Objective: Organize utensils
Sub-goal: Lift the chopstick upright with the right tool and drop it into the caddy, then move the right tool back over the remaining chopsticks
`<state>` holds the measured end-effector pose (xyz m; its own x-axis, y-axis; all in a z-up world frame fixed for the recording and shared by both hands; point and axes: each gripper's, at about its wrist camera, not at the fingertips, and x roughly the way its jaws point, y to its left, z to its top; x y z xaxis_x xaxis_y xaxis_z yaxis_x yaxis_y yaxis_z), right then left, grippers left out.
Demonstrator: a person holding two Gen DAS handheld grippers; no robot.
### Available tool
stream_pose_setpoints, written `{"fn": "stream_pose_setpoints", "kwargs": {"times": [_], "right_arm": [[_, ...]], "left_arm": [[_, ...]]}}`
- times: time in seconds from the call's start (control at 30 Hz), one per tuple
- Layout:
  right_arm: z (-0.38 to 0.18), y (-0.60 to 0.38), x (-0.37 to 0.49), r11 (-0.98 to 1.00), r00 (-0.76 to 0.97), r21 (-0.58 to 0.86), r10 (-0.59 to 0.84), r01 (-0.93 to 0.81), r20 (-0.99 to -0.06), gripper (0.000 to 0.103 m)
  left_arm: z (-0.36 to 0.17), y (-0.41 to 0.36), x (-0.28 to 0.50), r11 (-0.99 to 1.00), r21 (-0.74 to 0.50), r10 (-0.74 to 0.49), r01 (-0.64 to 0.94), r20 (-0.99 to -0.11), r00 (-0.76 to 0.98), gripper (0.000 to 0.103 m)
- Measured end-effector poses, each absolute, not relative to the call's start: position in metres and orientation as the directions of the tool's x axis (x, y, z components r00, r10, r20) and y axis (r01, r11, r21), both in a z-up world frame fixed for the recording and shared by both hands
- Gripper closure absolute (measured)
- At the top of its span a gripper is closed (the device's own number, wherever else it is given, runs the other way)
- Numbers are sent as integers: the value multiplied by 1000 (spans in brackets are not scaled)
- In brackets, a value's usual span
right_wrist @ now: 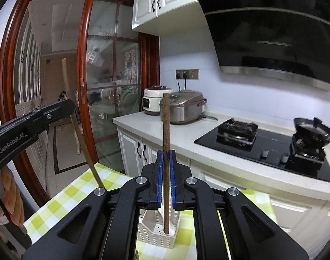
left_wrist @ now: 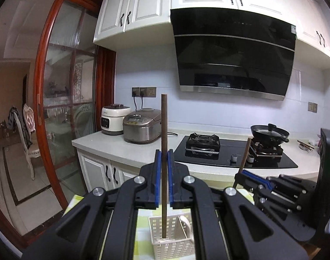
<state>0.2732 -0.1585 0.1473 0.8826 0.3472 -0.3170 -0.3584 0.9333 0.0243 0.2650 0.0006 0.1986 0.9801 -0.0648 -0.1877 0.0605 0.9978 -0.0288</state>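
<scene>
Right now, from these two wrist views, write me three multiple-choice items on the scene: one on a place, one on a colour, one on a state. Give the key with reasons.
1. Where is the white perforated plastic basket?
A. on the green-and-white checked tablecloth
B. on the black glass hob
C. inside a cabinet

2. What colour are the claw pads?
A. red
B. blue
C. white

3. What is the left claw doing?
A. standing wide open
B. shut on a thin dark wooden chopstick
C. gripping a pan lid

Key: 1 A, the checked cloth shows under and around the basket. 2 B, blue strips line both fingers. 3 B, the chopstick stands upright, pinched between the pads.
</scene>
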Motion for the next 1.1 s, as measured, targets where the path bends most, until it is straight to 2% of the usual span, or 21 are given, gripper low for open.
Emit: {"fn": "stream_pose_setpoints", "kwargs": {"times": [0.4, 0.5, 0.6, 0.67, 0.77, 0.93, 1.1], "right_arm": [[77, -132, 327, 917, 789, 50, 366, -395, -493, 95], [66, -131, 335, 921, 777, 56, 358, -387, -518, 95], [63, -133, 338, 923, 772, 66, 354, -378, -527, 88], [66, -138, 336, 924, 777, 74, 357, -375, -519, 85], [72, -147, 326, 928, 788, 85, 354, -363, -503, 85], [77, -166, 289, 927, 800, 100, 363, -361, -478, 85], [64, -178, 248, 929, 800, 94, 356, -357, -482, 84]], "left_arm": [[110, 8, 330, 995, -88, -80, 52, -357, 931, 95], [93, 15, 338, 995, -94, -62, 27, -391, 918, 83], [87, 27, 339, 993, -117, -50, 3, -400, 915, 69], [91, 34, 333, 992, -123, -40, -8, -383, 923, 61], [99, 39, 317, 993, -113, -22, -19, -353, 935, 51], [104, 41, 275, 994, -94, 15, -46, -311, 950, 28], [88, 44, 228, 991, -111, 35, -73, -317, 948, 18]]}}
